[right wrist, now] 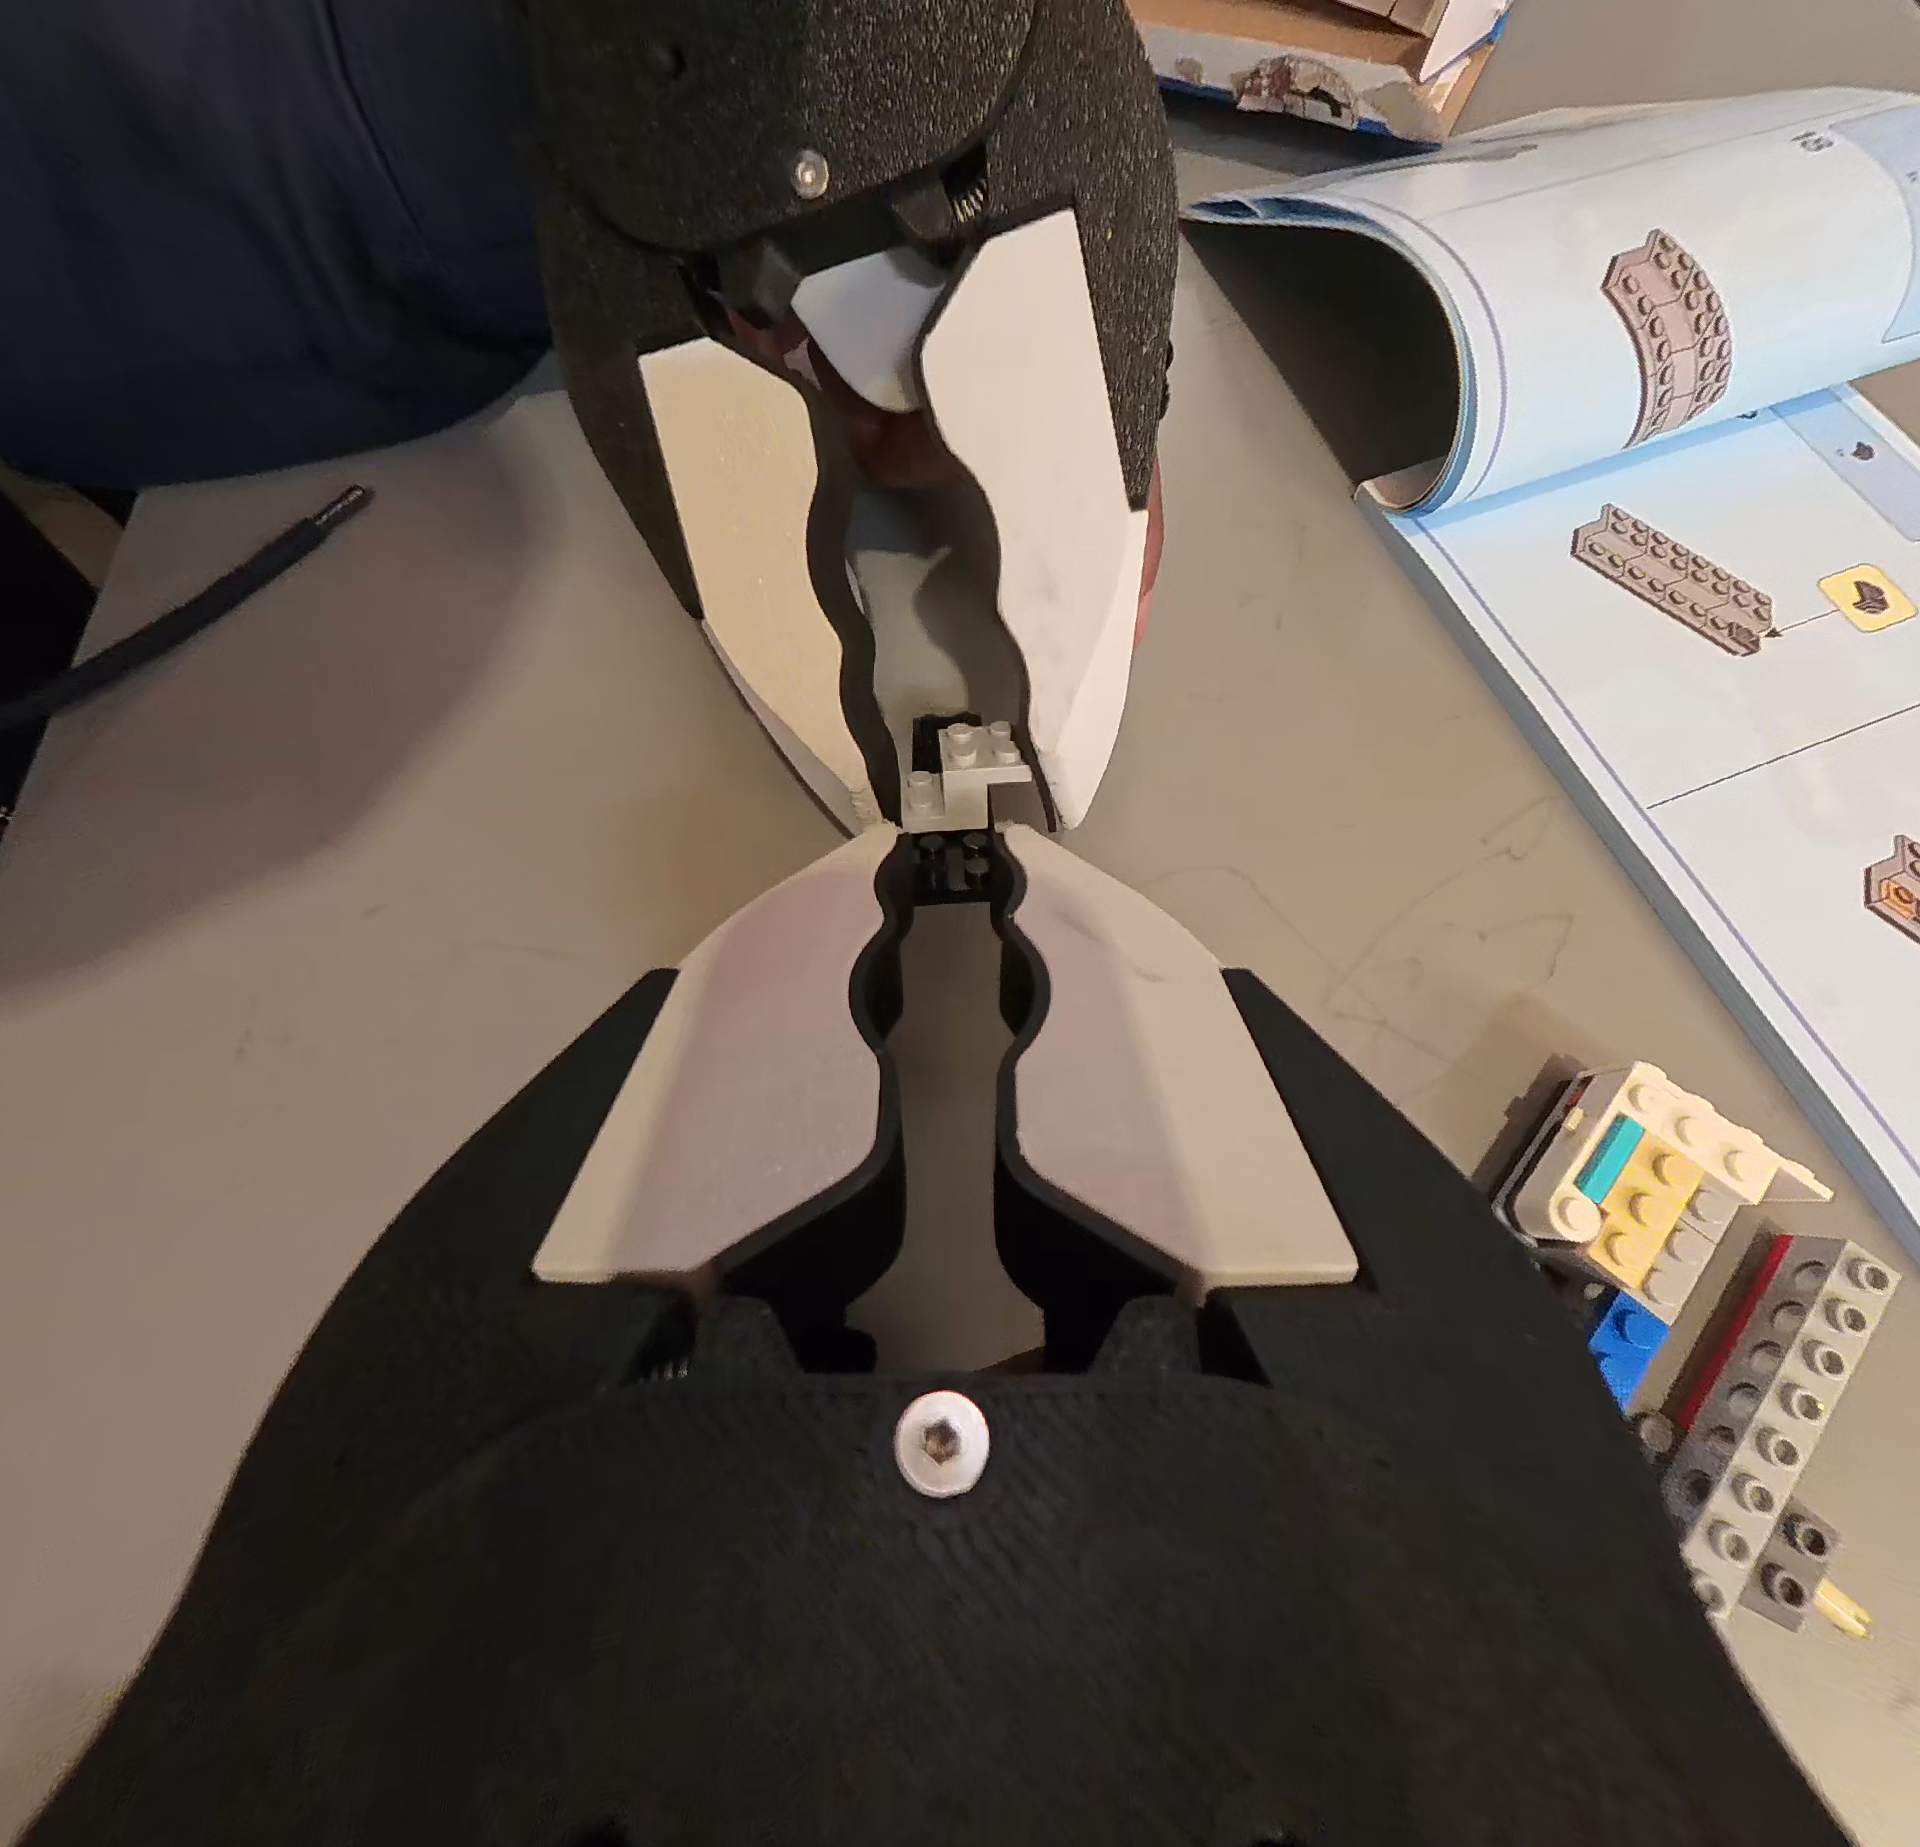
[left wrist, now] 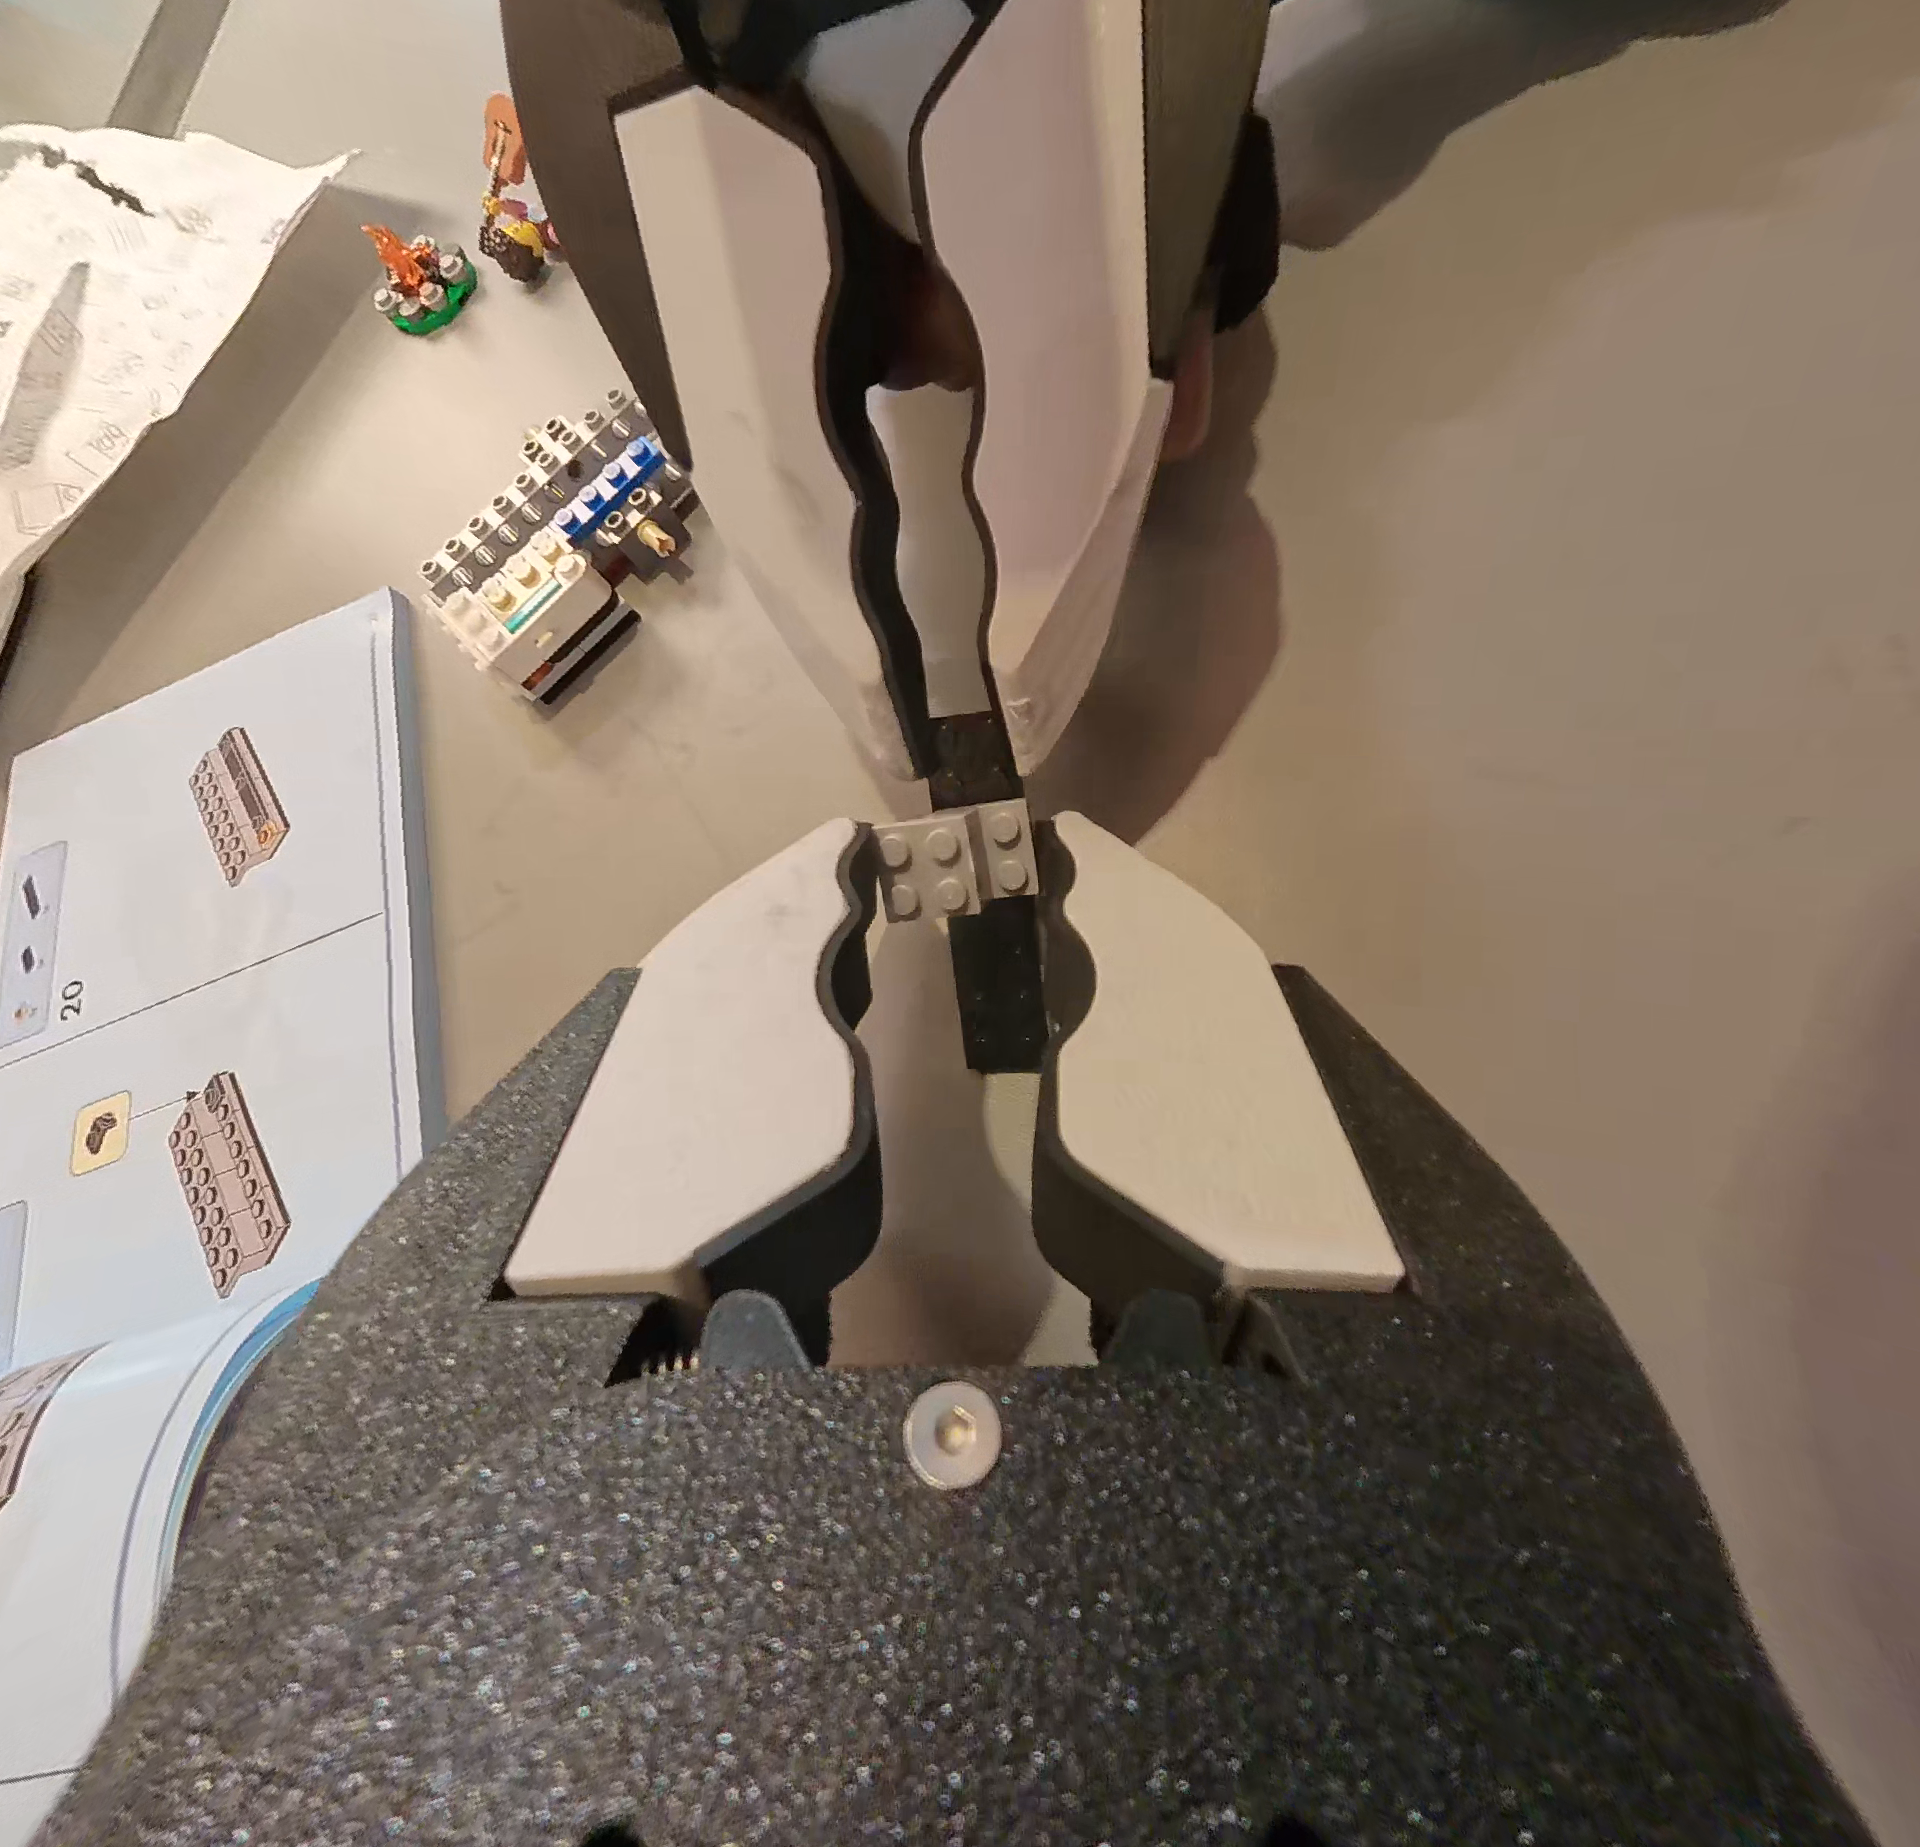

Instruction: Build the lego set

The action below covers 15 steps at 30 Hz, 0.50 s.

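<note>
Left gripper is part open across the light grey bracket piece seated on the black plate, fingertips against its sides, while the right gripper is nearly shut on the other end of that plate, studs up, above the beige table. To seat the joint well, I'd keep both tools square and in line, pressing straight down on the studs without twisting. The brick build and instruction booklet sit well off to the side.
</note>
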Each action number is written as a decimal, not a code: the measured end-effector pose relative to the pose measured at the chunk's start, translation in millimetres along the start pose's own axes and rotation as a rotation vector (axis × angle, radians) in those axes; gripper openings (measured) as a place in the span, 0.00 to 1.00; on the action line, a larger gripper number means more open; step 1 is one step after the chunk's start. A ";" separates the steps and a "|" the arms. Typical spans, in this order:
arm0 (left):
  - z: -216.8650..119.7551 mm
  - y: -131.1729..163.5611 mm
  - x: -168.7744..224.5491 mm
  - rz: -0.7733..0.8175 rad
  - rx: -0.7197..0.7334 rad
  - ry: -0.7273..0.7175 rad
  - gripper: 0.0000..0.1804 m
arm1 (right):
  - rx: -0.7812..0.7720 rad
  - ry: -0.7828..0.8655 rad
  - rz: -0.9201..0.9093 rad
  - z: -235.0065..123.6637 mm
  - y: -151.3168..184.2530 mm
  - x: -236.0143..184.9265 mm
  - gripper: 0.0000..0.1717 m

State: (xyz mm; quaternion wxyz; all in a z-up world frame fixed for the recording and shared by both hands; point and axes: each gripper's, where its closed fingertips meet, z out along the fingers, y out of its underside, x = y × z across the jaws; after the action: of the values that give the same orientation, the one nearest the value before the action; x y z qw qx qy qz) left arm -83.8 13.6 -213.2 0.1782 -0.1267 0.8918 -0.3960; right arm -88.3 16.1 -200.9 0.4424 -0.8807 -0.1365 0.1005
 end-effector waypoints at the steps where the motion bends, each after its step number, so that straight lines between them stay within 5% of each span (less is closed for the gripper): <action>1: 0.7 1.1 0.2 0.003 -0.010 0.000 0.16 | -0.005 0.004 0.002 0.9 1.2 0.7 0.08; 2: 1.7 3.0 1.5 0.009 -0.027 0.007 0.16 | 0.001 0.008 0.006 1.4 0.4 1.3 0.00; 9: 5.3 10.0 6.2 0.011 -0.082 0.034 0.16 | -0.051 0.039 0.040 -2.3 12.8 7.1 0.00; 15: -2.2 5.9 1.8 -0.017 -0.051 0.021 0.16 | -0.168 0.053 -0.009 5.8 30.9 4.1 0.14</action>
State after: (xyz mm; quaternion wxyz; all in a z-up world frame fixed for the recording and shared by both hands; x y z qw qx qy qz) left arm -86.9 18.3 -216.7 0.1624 -0.1346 0.9023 -0.3760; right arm -81.5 4.2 -229.5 0.3708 -0.9164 -0.1368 0.0632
